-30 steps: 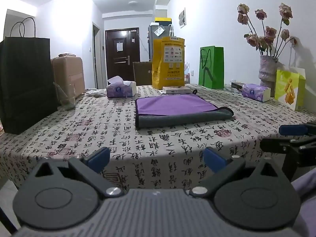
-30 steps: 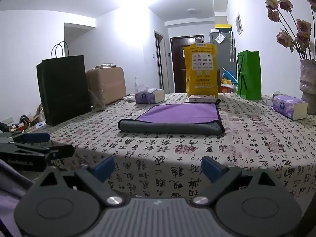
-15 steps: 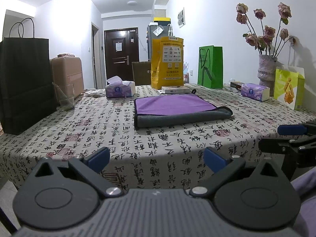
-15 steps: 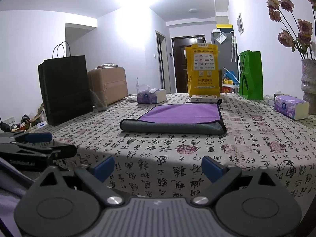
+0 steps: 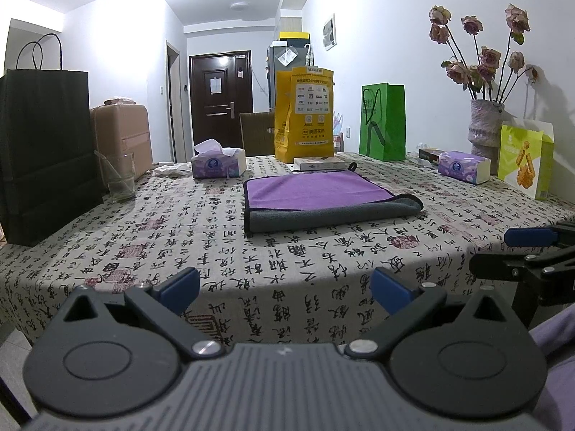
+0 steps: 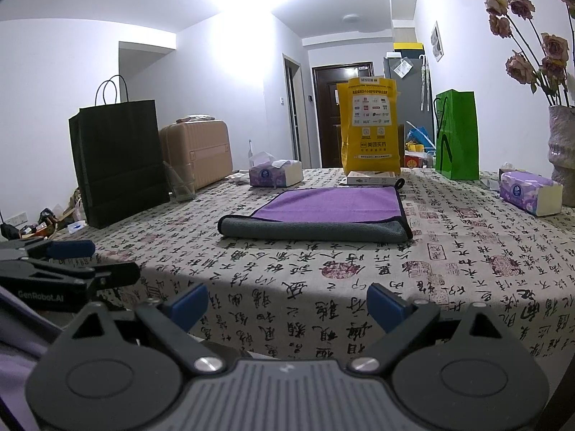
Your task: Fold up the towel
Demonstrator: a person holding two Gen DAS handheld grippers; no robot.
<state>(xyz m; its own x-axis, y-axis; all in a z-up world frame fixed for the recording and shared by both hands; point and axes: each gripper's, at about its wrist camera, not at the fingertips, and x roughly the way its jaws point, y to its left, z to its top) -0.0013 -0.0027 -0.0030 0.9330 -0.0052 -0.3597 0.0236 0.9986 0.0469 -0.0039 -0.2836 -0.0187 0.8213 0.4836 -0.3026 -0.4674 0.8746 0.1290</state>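
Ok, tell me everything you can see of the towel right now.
The towel lies flat mid-table on the calligraphy-print tablecloth, untouched by either gripper. It looks like soft microfibre: purple upper face, grey underside rolled up along the near edge, dark trim, and a small hanging loop at a far corner. A flat box sits just behind it.

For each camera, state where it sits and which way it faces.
Left wrist: sits on the left gripper, short of the table's near edge, facing the towel; its open fingers show, the right gripper at right.
Right wrist: sits on the right gripper, facing the same way; open fingers show, the left gripper at left.
Shared: towel, yellow bag, green bag.
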